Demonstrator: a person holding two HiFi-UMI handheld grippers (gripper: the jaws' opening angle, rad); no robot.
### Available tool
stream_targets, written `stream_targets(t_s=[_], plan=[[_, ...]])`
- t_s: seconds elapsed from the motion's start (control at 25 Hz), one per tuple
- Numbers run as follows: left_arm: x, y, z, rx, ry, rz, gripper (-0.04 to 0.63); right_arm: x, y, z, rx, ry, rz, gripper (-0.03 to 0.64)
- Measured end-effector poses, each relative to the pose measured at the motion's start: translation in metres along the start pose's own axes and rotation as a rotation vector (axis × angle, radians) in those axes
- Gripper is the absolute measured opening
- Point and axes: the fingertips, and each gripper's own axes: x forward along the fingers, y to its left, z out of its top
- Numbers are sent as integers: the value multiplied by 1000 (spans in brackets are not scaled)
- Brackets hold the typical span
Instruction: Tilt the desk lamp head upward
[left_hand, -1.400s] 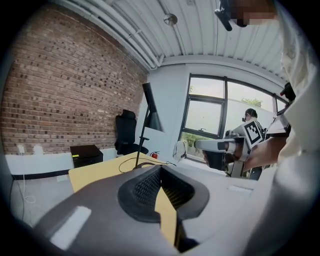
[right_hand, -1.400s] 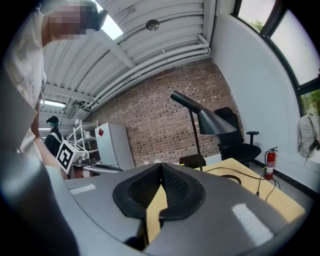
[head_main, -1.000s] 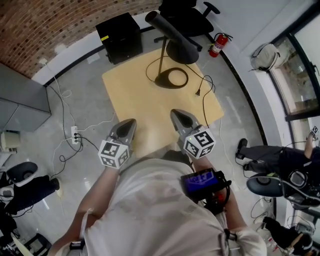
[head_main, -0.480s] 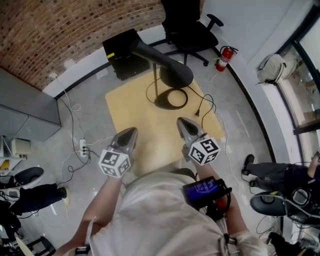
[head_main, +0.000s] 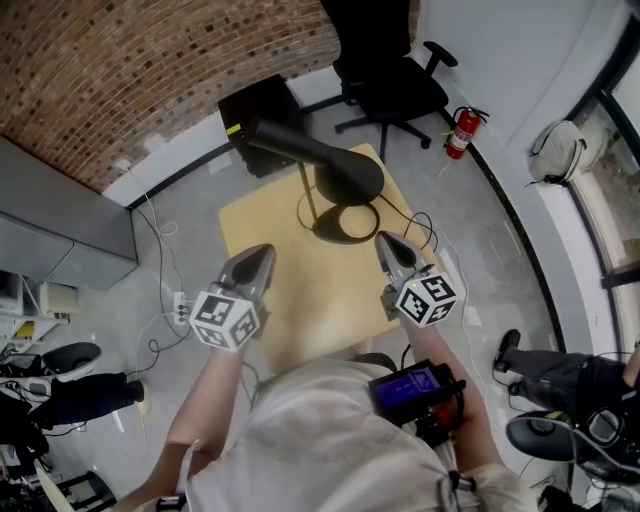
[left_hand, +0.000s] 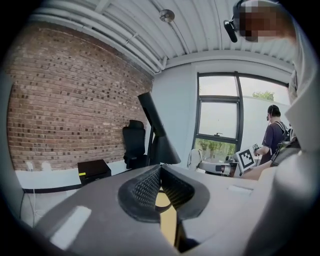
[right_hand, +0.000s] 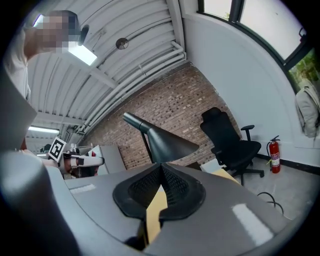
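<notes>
left tool (head_main: 260, 252) and right tool (head_main: 386, 241) both sitting shut, gripping nothing, hovering near the black cone-shaded desk lamp (head_main: 340, 170), pale wooden surface (head_main: 262, 225) underneath

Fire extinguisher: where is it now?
In the head view, the fire extinguisher stands at upper right, against the white wall, just right of the black office chair.

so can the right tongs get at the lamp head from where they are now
Probably yes: the right tongs are shut and empty, aimed towards the lamp head, and nothing stands between them. The lamp base sits lower, out of the way.
</notes>
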Motion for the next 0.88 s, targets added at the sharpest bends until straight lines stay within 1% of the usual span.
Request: stream_targets(t_s=[0.12, 0.28, 0.44, 0.68, 0.88], plan=[[9, -7, 9, 5, 1, 9, 2, 5, -20, 8, 15, -5, 0, 12], [22, -12, 27, 29, -9, 24, 2, 19, -36, 32, 5, -25, 15, 12], [26, -5, 49, 61, -36, 55, 2, 35, -45, 54, -3, -53, 21, 12], [28, 15, 85, 78, -81, 98, 2, 56, -56, 73, -19, -68, 28, 12], [34, 20, 117, 111, -96, 133, 14, 59, -67, 82, 25, -77, 30, 14]])
